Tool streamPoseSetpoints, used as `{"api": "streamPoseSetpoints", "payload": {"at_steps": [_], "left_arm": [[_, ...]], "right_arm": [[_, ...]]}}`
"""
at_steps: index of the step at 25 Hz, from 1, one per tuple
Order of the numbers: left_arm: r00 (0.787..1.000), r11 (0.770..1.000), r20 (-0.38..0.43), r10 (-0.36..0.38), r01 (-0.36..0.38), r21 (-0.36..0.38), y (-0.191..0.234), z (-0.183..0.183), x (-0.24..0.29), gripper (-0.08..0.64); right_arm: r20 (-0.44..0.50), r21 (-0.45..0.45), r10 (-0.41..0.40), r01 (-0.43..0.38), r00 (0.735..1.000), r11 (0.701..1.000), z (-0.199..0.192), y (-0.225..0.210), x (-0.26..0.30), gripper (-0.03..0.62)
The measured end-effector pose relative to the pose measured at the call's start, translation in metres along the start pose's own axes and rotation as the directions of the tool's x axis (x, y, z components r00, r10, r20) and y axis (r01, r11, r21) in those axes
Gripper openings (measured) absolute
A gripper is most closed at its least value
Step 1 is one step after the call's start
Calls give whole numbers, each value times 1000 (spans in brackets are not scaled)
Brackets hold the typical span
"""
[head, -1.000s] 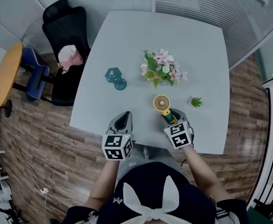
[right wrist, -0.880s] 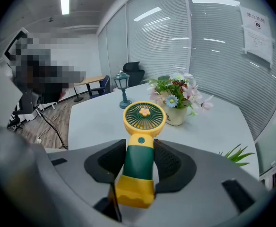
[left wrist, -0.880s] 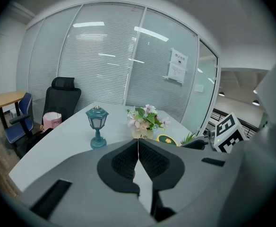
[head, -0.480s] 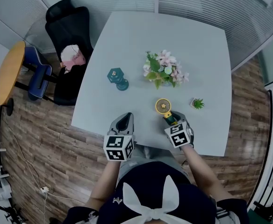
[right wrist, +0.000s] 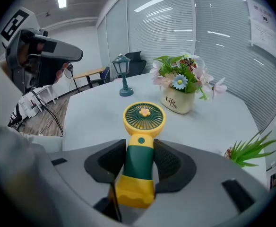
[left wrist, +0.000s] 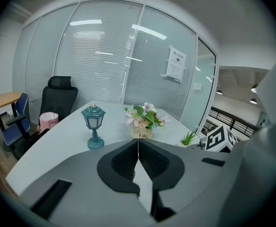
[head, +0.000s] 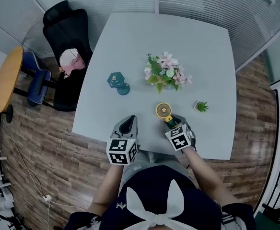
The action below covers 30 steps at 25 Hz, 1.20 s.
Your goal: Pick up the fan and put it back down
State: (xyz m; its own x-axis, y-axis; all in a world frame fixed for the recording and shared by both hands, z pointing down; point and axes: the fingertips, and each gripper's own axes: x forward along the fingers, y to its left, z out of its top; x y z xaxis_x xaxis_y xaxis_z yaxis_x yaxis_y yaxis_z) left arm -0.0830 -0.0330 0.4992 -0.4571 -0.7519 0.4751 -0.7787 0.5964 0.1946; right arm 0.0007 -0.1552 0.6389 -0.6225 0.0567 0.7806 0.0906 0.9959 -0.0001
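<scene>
Fan gripped in right tongs; left tongs closed, empty.

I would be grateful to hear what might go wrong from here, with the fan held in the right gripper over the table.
1. The right gripper clamps the fan by its green handle, head tilted down; the round head may meet the table first and twist in the grip.
2. Released at that tilt, it may topple.
3. The flower pot and small plant stand close ahead; drifting forward might knock them.
</scene>
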Motion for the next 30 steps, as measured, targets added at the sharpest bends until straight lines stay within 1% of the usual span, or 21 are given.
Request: {"api": "streamPoseSetpoints", "payload": {"at_steps": [10,21,30], "left_arm": [[1000,1000,-11,-11,11,7,-3,1,11,22],[1000,1000,-24,4,-4,0,2,-3,13,21],[1000,1000,-29,4,-4,0,-1,-2,19,21]], "right_arm": [[-31,-29,10,-11,999,1000,-5,-2,20,190],[-63,-62,14,-17,998,998,-13,-4,34,190],[-63,-88,6,-12,998,996,-17,-4,39,190]]}}
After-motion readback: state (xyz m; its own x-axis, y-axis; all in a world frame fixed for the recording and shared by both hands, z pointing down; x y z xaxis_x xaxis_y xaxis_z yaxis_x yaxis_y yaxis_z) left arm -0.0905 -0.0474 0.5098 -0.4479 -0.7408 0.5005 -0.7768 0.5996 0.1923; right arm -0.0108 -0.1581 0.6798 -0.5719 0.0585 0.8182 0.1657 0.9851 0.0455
